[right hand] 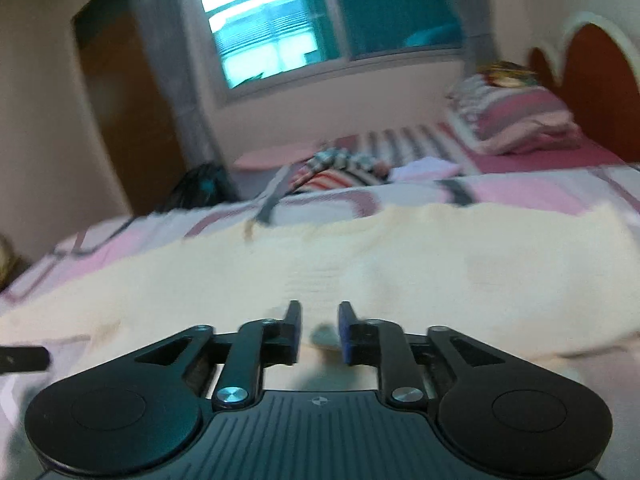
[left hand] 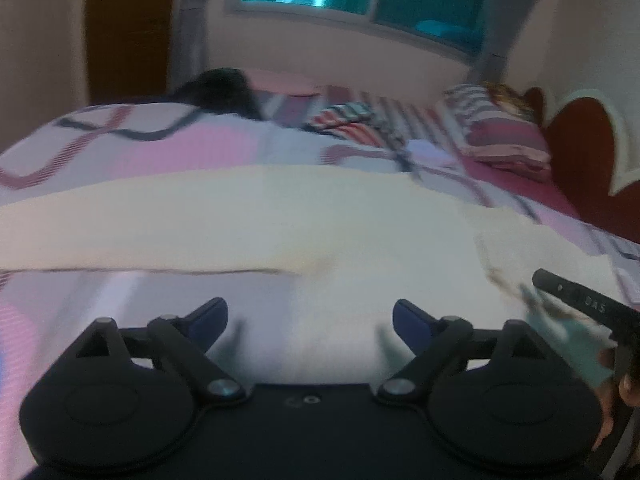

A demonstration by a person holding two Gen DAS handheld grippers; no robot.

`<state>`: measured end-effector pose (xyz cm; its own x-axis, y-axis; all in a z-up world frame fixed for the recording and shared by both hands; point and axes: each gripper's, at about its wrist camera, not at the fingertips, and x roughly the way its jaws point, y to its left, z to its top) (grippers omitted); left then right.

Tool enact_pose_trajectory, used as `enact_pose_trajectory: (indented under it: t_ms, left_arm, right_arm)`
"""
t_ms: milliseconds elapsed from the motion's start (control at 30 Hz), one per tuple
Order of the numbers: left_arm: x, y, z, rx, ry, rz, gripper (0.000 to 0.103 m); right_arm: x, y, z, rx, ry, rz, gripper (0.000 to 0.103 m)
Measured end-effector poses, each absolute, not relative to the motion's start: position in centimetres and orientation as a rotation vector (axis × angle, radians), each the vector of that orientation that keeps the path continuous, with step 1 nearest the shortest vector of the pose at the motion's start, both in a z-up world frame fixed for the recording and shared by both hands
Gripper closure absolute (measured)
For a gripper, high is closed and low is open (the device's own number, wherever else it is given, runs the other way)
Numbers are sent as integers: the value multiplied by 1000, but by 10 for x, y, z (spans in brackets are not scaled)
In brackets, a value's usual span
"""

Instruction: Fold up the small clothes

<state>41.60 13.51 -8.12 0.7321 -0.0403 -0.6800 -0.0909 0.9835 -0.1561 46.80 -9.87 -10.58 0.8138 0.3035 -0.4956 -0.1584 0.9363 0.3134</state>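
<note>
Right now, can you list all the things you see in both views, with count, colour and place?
garment: one, cream, spread flat on the bed, just ahead of both grippers
bed cover: one, pink, white and grey pattern, under the garment
striped cloth: one, red, white and dark stripes, mid-bed
pillows: a stack, count unclear, pink striped, by the headboard
headboard: one, dark red, far right
window: one, bright, back wall
left gripper: black, blue pads, wide open
right gripper: black, blue pads, narrow gap, holding nothing

A home bedroom: patterned bed (left hand: pixel 160 144), pillows (left hand: pixel 500 132), headboard (right hand: pixel 592 64), curtained window (right hand: pixel 256 28).
</note>
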Motion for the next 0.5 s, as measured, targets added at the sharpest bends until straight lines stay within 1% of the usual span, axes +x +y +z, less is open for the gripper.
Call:
enact_pose_trajectory:
  t_ms: [33, 67, 100, 133, 300, 467, 500]
  left_arm:
    - [424, 123, -83, -189, 746, -10, 30]
    - [430, 111, -86, -191, 744, -38, 37]
    - [439, 98, -90, -197, 748, -69, 48]
    - [448, 84, -95, -210, 764, -103, 50]
    - [484, 36, -114, -276, 813, -181, 51]
    - [509, 14, -124, -293, 822, -221, 51]
    - [514, 11, -126, -306, 826, -229, 53]
  right_arm:
    - [460, -109, -103, 288, 551, 224, 79]
    - [454, -121, -101, 303, 539, 192, 79]
    - [449, -130, -98, 314, 538, 154, 79]
    - [448, -141, -96, 327, 537, 119, 79]
    - [436, -204, -89, 388, 519, -66, 79]
    - [426, -268, -90, 466, 520, -217, 80]
    - [420, -277, -90, 478, 521, -226, 80]
